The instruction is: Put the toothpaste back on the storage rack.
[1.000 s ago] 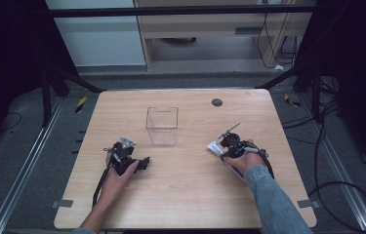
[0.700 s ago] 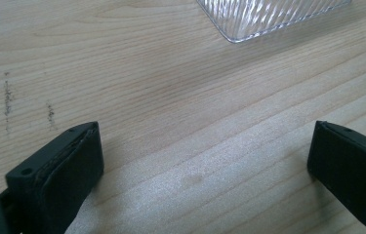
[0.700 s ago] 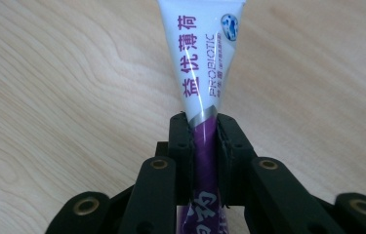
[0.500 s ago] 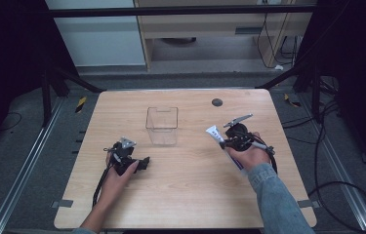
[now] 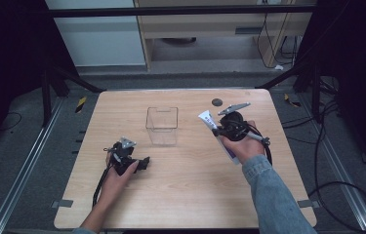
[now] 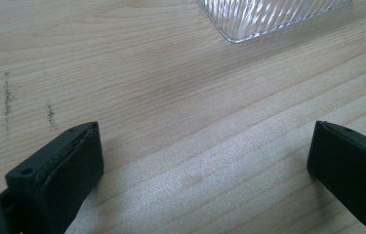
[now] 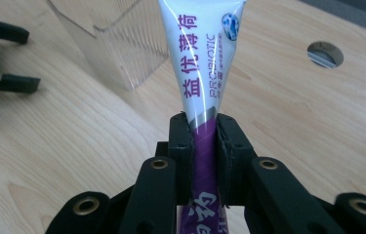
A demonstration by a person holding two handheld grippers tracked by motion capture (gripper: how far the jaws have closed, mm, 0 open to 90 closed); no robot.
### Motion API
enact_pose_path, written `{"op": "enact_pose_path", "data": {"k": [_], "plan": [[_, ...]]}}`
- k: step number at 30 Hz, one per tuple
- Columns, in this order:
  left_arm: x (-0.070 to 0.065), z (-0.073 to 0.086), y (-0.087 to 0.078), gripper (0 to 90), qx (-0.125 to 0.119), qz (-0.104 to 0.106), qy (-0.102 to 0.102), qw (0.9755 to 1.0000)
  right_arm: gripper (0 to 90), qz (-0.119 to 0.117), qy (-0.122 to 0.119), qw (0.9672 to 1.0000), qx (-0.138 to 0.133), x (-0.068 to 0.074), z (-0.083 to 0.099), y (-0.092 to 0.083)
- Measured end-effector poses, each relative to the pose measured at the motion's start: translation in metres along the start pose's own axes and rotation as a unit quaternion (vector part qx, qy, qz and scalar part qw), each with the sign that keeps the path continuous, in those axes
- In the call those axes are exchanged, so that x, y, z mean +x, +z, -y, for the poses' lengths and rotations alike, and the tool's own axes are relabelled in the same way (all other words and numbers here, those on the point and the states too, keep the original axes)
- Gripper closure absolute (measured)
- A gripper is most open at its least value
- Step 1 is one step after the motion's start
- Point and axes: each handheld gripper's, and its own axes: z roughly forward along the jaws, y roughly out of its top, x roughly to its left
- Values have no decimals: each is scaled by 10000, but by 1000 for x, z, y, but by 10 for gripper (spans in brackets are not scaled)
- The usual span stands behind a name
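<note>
A white and purple tube (image 7: pixel 202 73) with printed lettering is clamped between the jaws of my right gripper (image 7: pixel 204 131), its white end pointing away from me. In the high view the right gripper (image 5: pixel 221 130) holds the tube (image 5: pixel 205 118) lifted above the table, right of a clear plastic box (image 5: pixel 161 126). The box (image 7: pixel 117 44) stands upright and holds nothing. My left gripper (image 5: pixel 143 162) rests on the wood in front of the box, on its left side. Its jaws stand wide apart over bare table (image 6: pixel 205 165), and a corner of the box (image 6: pixel 268 14) lies ahead of them.
The wooden table (image 5: pixel 185 195) has a round cable hole (image 5: pixel 216 102) near its far edge, right of the box. Metal rails and dark floor surround the table. Cables trail from both grippers toward the person.
My right gripper has risen off the table with the tube and drifted toward the far side, closer to the box. The left gripper has stayed put.
</note>
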Motion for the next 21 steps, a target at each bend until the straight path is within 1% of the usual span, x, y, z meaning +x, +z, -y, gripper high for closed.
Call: {"op": "enact_pose_path", "data": {"k": [2, 5, 6, 7, 8, 11, 15, 17, 21], "plan": [[0, 0, 0, 0, -1, -1, 0, 10000, 789, -10, 9, 10000, -25, 1, -2, 0], [0, 0, 0, 0, 1, 2, -3, 10000, 789, -45, 39, 9998, -194, 5, -11, 1], [0, 0, 0, 0, 1, 2, -3, 10000, 789, -45, 39, 9998, -194, 5, -11, 1], [0, 0, 0, 0, 2, 0, 3, 10000, 789, -76, 53, 9996, -279, 8, -15, 1], [0, 0, 0, 0, 2, 0, 3, 10000, 789, -76, 53, 9996, -279, 8, -15, 1], [0, 0, 0, 0, 2, -1, 1, 10000, 788, -99, 88, 9989, -447, 12, -22, 3], [0, 0, 0, 0, 1, -2, 3, 10000, 789, -112, 104, 9985, -532, 15, -28, 5], [0, 0, 0, 0, 1, 0, 13, 10000, 788, -142, 72, 9982, -576, 19, -33, 5], [0, 0, 0, 0, 0, 1, 13, 10000, 788, -160, 48, 9980, -607, 22, -38, 6]]}}
